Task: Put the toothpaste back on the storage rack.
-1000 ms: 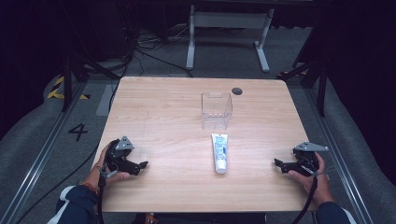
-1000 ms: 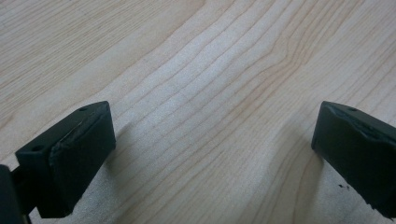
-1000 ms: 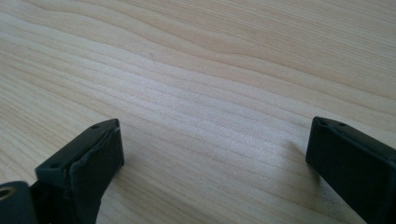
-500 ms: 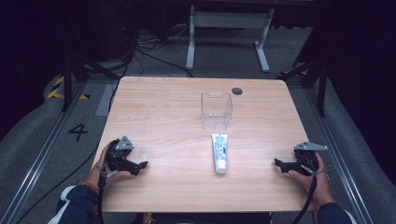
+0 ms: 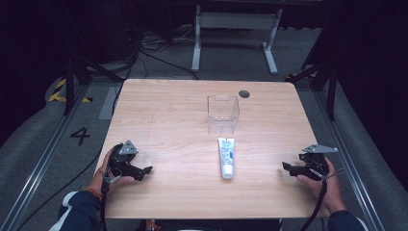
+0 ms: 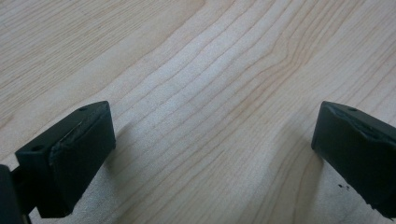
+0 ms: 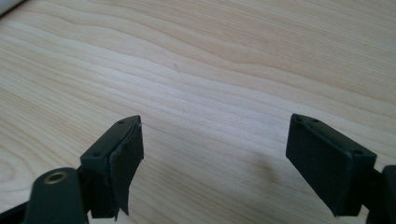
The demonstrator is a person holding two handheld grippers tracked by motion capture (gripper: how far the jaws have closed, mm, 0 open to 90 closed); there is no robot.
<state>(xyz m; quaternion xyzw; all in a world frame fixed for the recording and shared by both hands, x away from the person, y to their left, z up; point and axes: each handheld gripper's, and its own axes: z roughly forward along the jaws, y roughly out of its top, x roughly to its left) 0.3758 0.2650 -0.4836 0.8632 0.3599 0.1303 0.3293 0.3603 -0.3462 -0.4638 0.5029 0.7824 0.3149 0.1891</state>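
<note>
Nothing much has shifted on the bench since the earlier frames: both hands sit where they were, and only the right tongs (image 5: pixel 285 167) have just been closing a little, with bare wood between the jaws and nothing in them. Left tongs (image 5: pixel 146 169) rest near the bench's (image 5: pixel 163 110) left front edge, jaws spread wide, empty. White toothpaste tube (image 5: pixel 226 157) lies flat at centre front, cap end toward the person, well apart from both tongs. Clear plastic box (image 5: pixel 223 113) stands upright just behind the tube, open top, empty as far as I can tell. Likely step: reach for the tube, probably to drop it in the box. To do it well, bring the right tongs in from the side, reopen the jaws enough to straddle the tube across its width, grip near the middle so it doesn't droop, and close gently since the tube is soft. Keep the left tongs clear, or ready to steady the light box.
</note>
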